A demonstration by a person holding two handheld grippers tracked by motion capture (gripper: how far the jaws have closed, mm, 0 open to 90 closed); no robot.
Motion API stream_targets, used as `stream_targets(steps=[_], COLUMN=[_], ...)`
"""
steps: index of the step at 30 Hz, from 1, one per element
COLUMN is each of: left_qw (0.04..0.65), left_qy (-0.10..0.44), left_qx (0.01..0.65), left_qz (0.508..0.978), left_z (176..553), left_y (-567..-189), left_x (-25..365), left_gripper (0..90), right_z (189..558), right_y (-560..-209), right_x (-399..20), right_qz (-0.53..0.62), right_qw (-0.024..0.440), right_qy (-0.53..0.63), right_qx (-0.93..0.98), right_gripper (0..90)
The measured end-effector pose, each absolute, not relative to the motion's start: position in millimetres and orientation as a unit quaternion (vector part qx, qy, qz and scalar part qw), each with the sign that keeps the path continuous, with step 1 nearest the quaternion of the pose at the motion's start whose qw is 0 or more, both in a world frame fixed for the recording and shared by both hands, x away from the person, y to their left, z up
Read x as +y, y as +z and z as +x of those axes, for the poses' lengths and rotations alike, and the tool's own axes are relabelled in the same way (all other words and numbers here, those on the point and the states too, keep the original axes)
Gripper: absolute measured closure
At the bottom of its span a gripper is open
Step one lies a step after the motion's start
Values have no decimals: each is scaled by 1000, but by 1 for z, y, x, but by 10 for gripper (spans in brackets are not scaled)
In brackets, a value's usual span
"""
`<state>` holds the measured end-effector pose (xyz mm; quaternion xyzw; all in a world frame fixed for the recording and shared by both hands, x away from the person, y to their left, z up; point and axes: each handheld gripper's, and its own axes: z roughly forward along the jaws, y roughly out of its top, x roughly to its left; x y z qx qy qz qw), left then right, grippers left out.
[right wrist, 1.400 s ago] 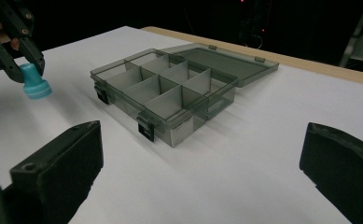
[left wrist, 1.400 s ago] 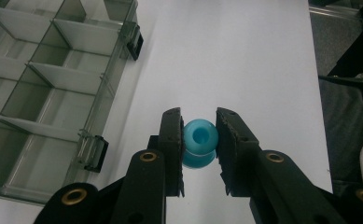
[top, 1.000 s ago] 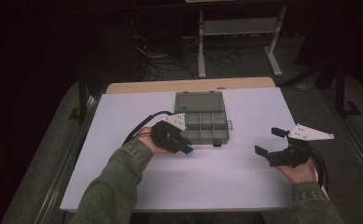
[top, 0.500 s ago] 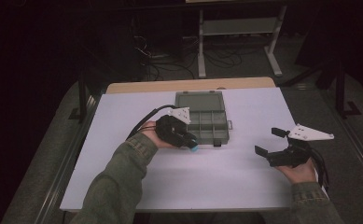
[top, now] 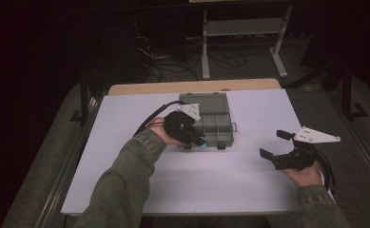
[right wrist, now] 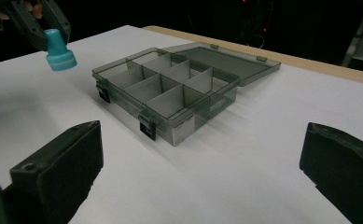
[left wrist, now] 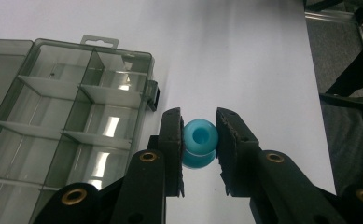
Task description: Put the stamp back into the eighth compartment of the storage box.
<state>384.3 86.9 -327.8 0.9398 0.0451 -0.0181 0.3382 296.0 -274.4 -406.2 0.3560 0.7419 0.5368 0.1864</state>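
Left gripper [left wrist: 199,140] clamps a small blue plastic knob-shaped piece [left wrist: 198,147] just beside the open, smoky-grey divided plastic organizer box [top: 212,123]; right gripper [top: 277,144] rests on the white table [top: 249,180], jaws wide apart.

Dim room, glare on tabletop

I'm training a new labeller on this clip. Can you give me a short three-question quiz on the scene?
1. True or false: the left claw is shut on the blue knob.
2. The organiser box has its lid: A) shut, B) open and laid flat behind it, C) removed and standing upright.
3. Fill in: the right claw is ____, with nothing between its jaws.

Key: 1 true; 2 B; 3 open.
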Motion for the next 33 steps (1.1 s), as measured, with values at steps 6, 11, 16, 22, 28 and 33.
stream_targets(steps=[6, 11, 16, 22, 28, 33], left_qw=[339, 344, 351, 358, 362, 366], left_qy=[-18, -18, -20, -15, -14, -9], left_qx=[38, 39, 48, 55, 63, 60], left_qz=[940, 938, 935, 932, 930, 928], left_z=[391, 397, 404, 412, 419, 421], left_y=[-325, -323, -327, -333, -337, -335], left_x=[77, 73, 73, 72, 69, 64], left_gripper=[720, 720, 720, 720, 720, 720], right_z=[296, 296, 296, 295, 295, 295], right_y=[-406, -406, -406, -406, -407, -406], right_x=[-275, -275, -276, -276, -275, -276], right_qz=[357, 358, 357, 358, 357, 358], right_qw=[184, 184, 184, 185, 185, 185], right_qy=[537, 538, 539, 539, 536, 538], right_qx=[742, 741, 740, 740, 742, 740], right_gripper=[0, 0, 0, 0, 0, 0])
